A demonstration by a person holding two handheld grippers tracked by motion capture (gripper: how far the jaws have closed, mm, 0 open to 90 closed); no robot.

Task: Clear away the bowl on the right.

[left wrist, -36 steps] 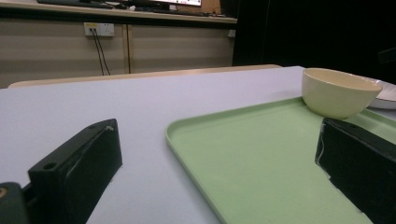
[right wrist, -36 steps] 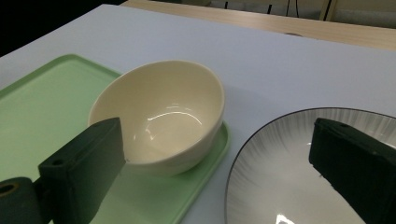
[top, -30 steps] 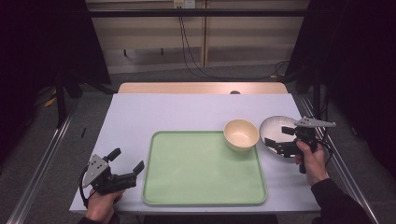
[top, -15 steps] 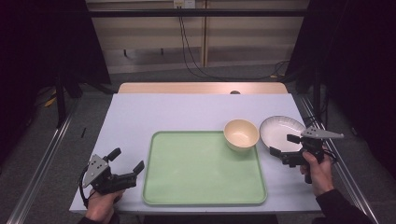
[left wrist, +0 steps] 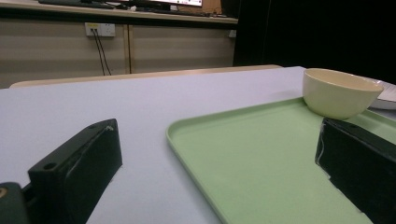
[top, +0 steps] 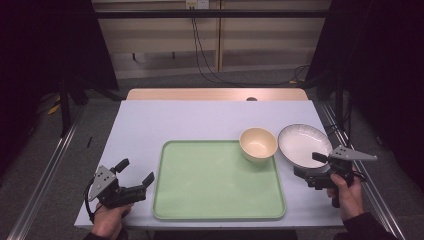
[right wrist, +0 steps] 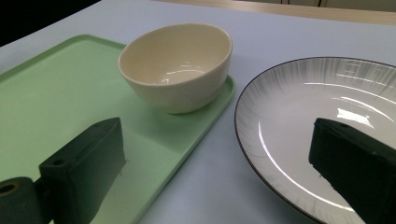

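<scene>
Plate: white, grey-streaked rim, on the counter at 3 o'clock of the tray, just beside it, not on it. Unheld.
Right gripper: at the plate's 6 o'clock edge, jaws open, nothing between them.
Bowl: cream, upright, on the tray's 1 o'clock corner.
Left gripper: at the tray's 9 o'clock, resting low, jaws open and empty.
Progress, judged: bowl appears placed; plate yet to be gripped and moved onto the tray.
</scene>
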